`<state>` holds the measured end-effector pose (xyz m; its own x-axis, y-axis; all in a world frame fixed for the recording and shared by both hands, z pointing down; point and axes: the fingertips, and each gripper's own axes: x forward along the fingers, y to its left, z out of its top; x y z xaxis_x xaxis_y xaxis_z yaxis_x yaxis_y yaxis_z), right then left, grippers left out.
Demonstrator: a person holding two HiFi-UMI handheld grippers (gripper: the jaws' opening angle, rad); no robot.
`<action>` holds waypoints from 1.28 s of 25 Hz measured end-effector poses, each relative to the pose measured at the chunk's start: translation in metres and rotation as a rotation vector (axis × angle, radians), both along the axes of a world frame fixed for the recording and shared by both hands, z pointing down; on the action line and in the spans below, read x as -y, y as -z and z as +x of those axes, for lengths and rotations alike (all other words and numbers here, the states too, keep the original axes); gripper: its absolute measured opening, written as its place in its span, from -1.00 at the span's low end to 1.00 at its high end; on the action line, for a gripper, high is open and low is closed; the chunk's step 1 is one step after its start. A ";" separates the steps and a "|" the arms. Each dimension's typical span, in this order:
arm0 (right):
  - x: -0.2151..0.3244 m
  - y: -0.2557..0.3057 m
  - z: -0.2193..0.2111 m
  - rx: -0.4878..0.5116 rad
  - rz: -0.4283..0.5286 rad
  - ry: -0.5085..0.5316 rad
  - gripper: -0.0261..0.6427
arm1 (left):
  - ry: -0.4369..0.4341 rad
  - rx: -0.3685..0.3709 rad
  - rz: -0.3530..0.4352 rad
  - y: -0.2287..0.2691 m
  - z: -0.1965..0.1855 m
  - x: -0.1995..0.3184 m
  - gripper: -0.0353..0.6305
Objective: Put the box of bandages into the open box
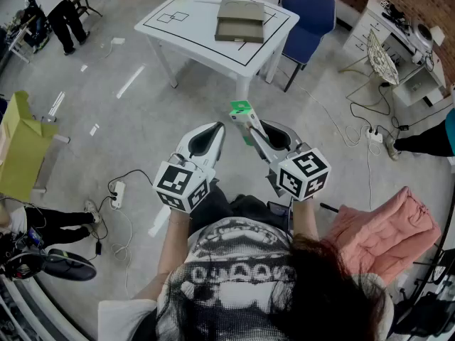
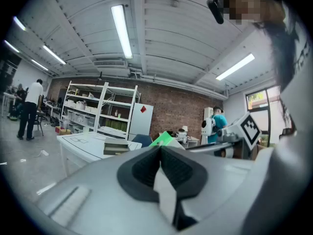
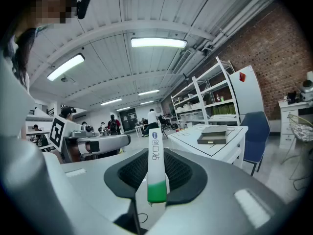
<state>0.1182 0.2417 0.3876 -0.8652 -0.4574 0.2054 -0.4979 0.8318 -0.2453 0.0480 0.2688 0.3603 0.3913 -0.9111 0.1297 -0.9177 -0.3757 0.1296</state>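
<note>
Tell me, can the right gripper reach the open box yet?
Probably not yet. The right gripper, shut on the box of bandages, is well short of the open box on the white table; only floor lies between.

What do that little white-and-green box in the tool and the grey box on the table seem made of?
The box of bandages looks like thin printed card: smooth, with sharp folded edges. The open box looks like stiffer matte grey-brown board, perhaps cardboard; it is too far off to be sure.

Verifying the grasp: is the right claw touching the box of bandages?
Touching. The right gripper view shows the right claw pinching the box of bandages edge-on between its pads.
</note>
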 end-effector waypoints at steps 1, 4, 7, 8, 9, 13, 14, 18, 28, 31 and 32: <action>0.000 -0.001 0.001 0.000 -0.001 0.004 -0.63 | 0.002 -0.002 -0.001 -0.001 0.000 0.001 -0.89; -0.001 -0.002 0.003 0.004 0.002 0.015 -0.63 | 0.007 -0.010 -0.006 -0.004 0.002 0.002 -0.89; 0.001 -0.004 0.006 0.007 0.010 0.021 -0.63 | 0.002 -0.020 -0.014 -0.008 0.006 0.003 -0.89; 0.002 -0.005 0.007 0.005 0.011 0.020 -0.63 | 0.000 -0.020 -0.018 -0.009 0.006 0.003 -0.89; 0.003 -0.006 0.008 0.003 0.009 0.017 -0.63 | -0.001 -0.018 -0.022 -0.011 0.007 0.004 -0.89; 0.009 -0.013 0.009 0.010 -0.024 0.007 -0.63 | 0.000 -0.010 -0.030 -0.011 0.006 0.005 -0.89; 0.011 -0.015 0.008 0.011 -0.030 0.006 -0.63 | 0.002 -0.010 -0.030 -0.010 0.005 0.007 -0.89; 0.023 -0.021 0.007 0.015 -0.048 0.002 -0.63 | 0.002 -0.006 -0.041 -0.013 0.001 0.019 -0.89; 0.084 -0.029 0.008 0.006 -0.067 -0.066 -0.63 | -0.054 -0.011 -0.059 -0.021 -0.005 0.081 -0.89; 0.112 -0.031 0.000 0.002 -0.072 -0.080 -0.63 | -0.063 -0.018 -0.065 -0.025 -0.016 0.111 -0.89; 0.121 -0.031 -0.005 0.001 -0.075 -0.083 -0.63 | -0.067 -0.019 -0.066 -0.027 -0.021 0.122 -0.89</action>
